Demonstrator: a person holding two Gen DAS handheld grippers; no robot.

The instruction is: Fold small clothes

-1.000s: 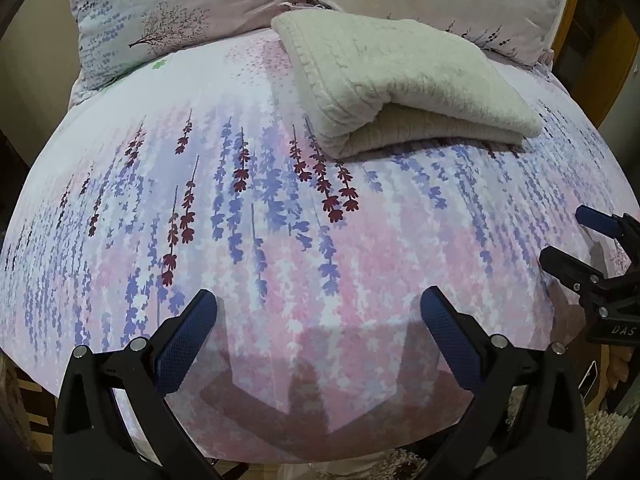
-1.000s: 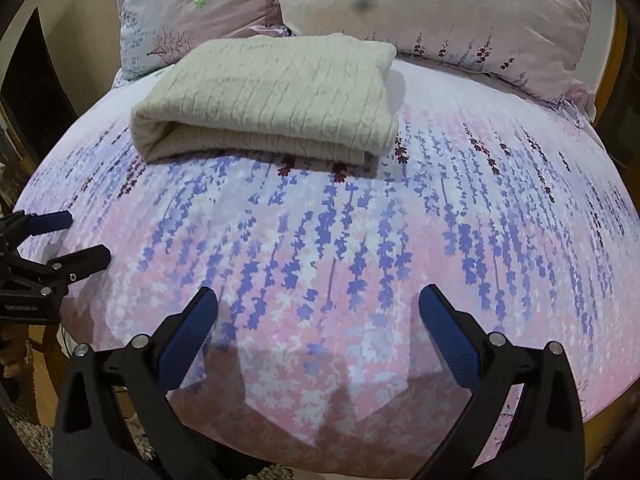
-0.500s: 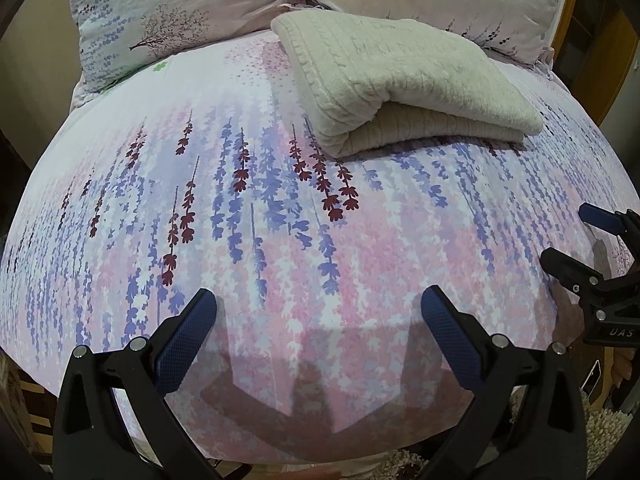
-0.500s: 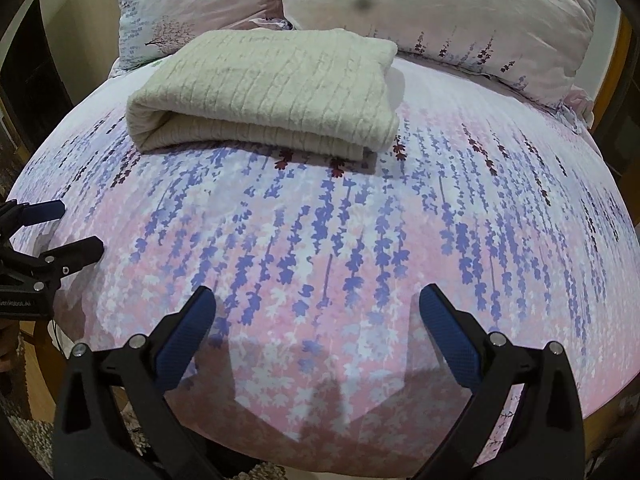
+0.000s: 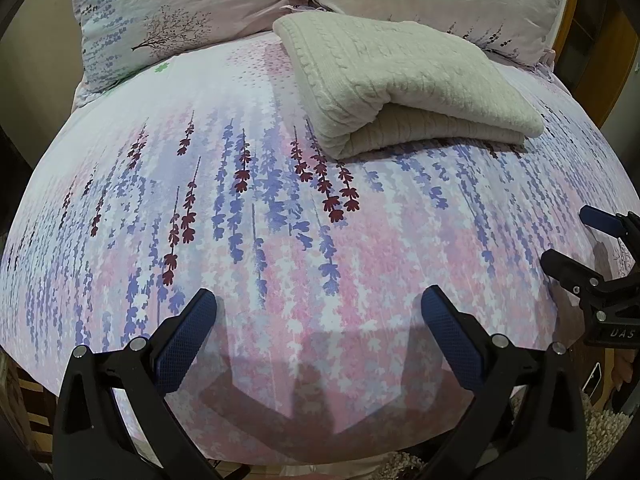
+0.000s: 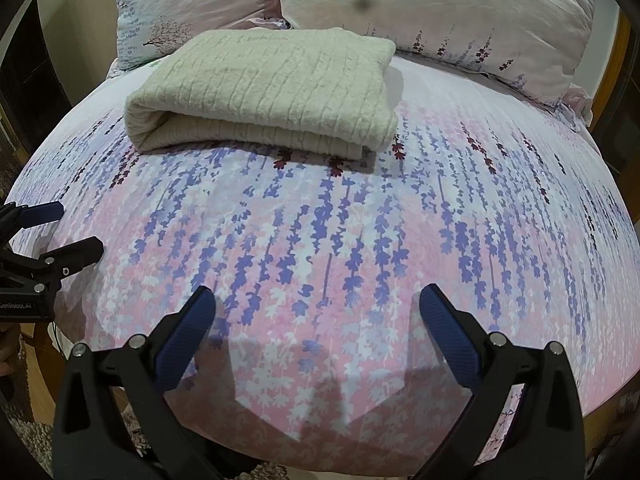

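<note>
Floral bedding covered the bed (image 5: 280,240), with two pillows (image 5: 180,12) at its head and one cream knit garment (image 6: 264,92) lying already folded just before them. Two grippers, left gripper (image 5: 318,312) and right gripper (image 6: 318,308), hovered spread wide and empty near the foot edge (well apart from the knit). Any tidying would best pinch both near corners together, evenly.

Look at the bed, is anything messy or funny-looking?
Nothing stands out. The cream knitted garment lies neatly folded near the pillows, the floral bedsheet is smooth, and both grippers hover open, holding nothing.
</note>
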